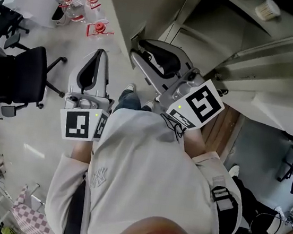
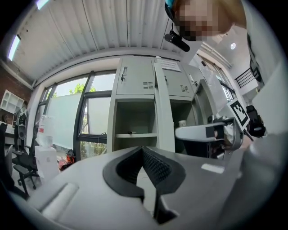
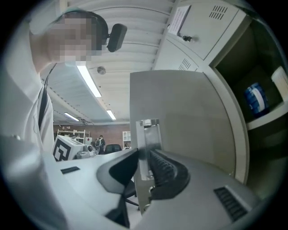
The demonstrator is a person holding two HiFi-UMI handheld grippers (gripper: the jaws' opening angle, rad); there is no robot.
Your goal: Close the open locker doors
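The grey lockers (image 2: 148, 81) stand ahead with several doors swung out. One open door (image 3: 180, 117) fills the right gripper view, and its metal latch plate (image 3: 146, 148) sits between my right gripper's jaws. In the head view my right gripper (image 1: 140, 51) is shut at the edge of that pale door (image 1: 137, 5). My left gripper (image 1: 98, 55) hangs to the left, away from the lockers, shut with nothing in it. In its own view my left gripper (image 2: 144, 164) points at an open compartment (image 2: 135, 121) and an edge-on door (image 2: 164, 108).
Black office chairs (image 1: 18, 73) stand on the floor to the left. Bottles with red labels (image 1: 81, 3) sit at the upper left. A blue-and-white item (image 3: 255, 99) lies on a shelf inside the locker. A large window (image 2: 67, 117) is left of the lockers.
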